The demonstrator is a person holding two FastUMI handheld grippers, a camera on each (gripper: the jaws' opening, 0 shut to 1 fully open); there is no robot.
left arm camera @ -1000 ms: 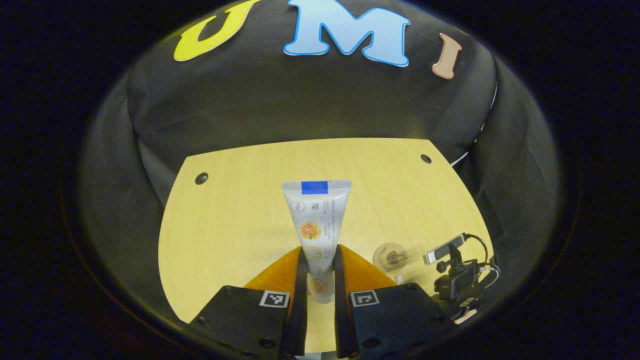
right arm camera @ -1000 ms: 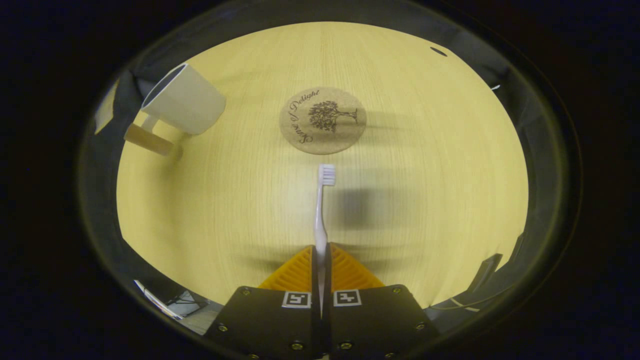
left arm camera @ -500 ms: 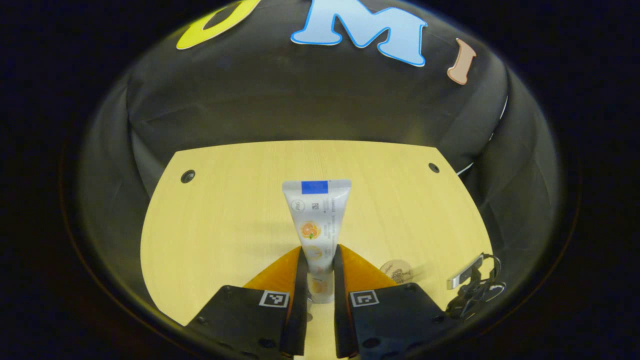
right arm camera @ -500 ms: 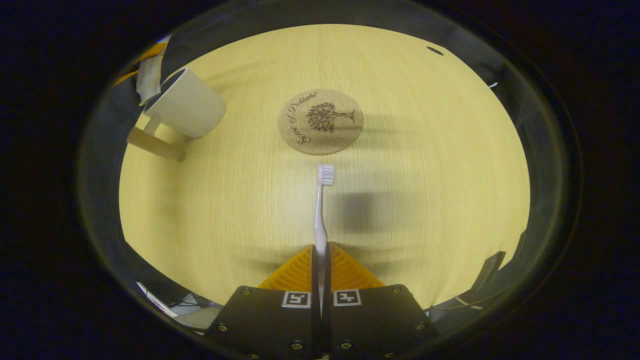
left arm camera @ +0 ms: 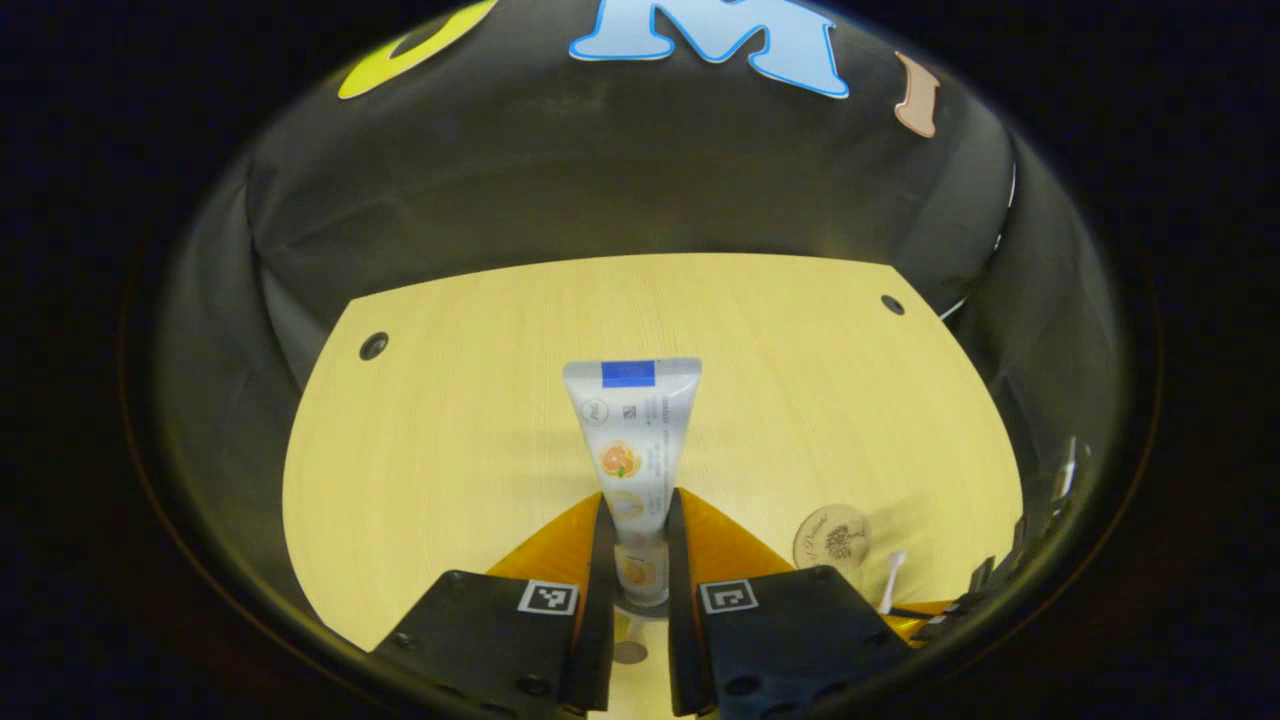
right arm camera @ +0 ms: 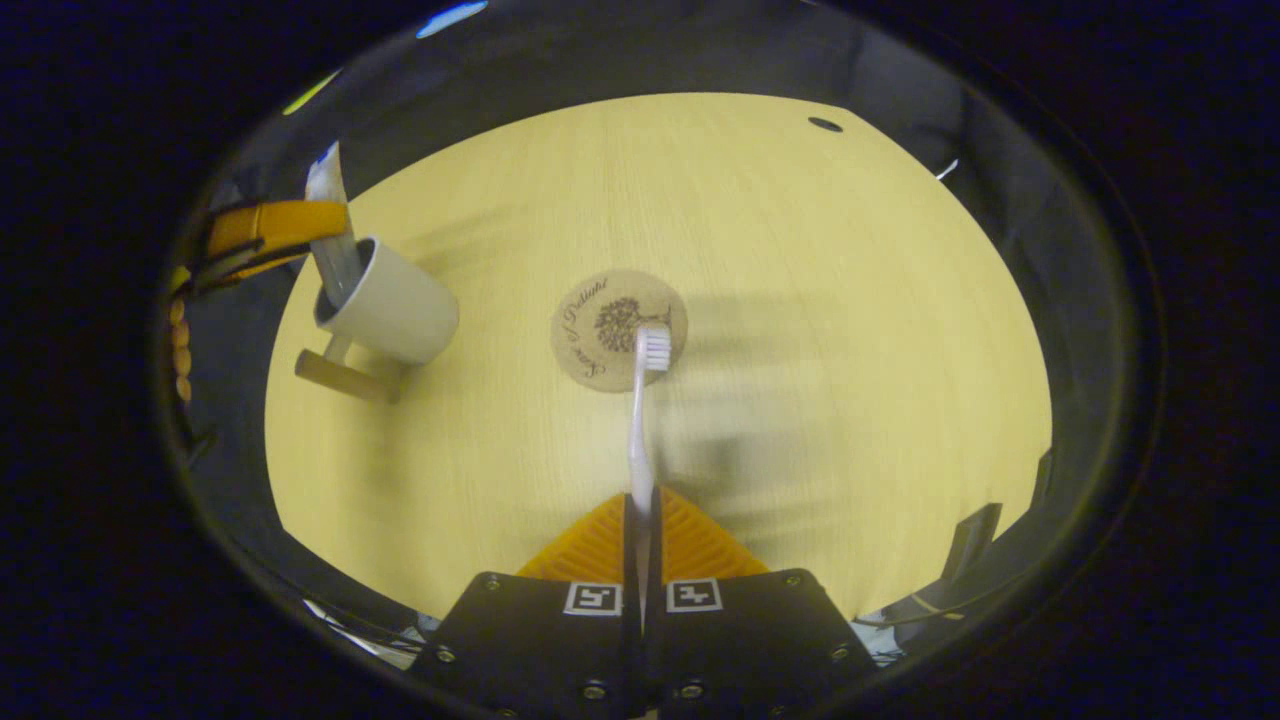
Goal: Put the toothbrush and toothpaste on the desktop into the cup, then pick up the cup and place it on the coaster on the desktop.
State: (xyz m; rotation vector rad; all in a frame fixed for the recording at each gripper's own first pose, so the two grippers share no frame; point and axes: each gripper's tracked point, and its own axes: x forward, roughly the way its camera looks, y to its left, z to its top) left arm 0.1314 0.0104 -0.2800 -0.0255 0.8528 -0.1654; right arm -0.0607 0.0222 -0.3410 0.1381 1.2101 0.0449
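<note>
My left gripper (left arm camera: pixel 637 520) is shut on a white toothpaste tube (left arm camera: pixel 634 450), whose flat end points away from me. In the right gripper view the tube (right arm camera: pixel 330 225) stands with its lower end inside the mouth of a white cup (right arm camera: pixel 395 312) with a wooden handle, and the left gripper (right arm camera: pixel 300 225) still grips it from the left. My right gripper (right arm camera: pixel 640 510) is shut on the handle of a white toothbrush (right arm camera: pixel 638 420) held above the table. Its bristled head lies in line with the round cork coaster (right arm camera: pixel 618 329). The coaster (left arm camera: pixel 831 537) and toothbrush head (left arm camera: pixel 893 572) also sit low right in the left gripper view.
The light wooden table (right arm camera: pixel 800 300) has small dark holes near its far corners (left arm camera: pixel 373 346). Black cloth walls close it in at the back and sides. Dark gear stands off the table's right edge (right arm camera: pixel 970 540).
The left gripper has brought the toothpaste over to the cup and lowered its end into the cup's mouth. The right gripper has lifted back with the toothbrush, so the coaster looks smaller.
</note>
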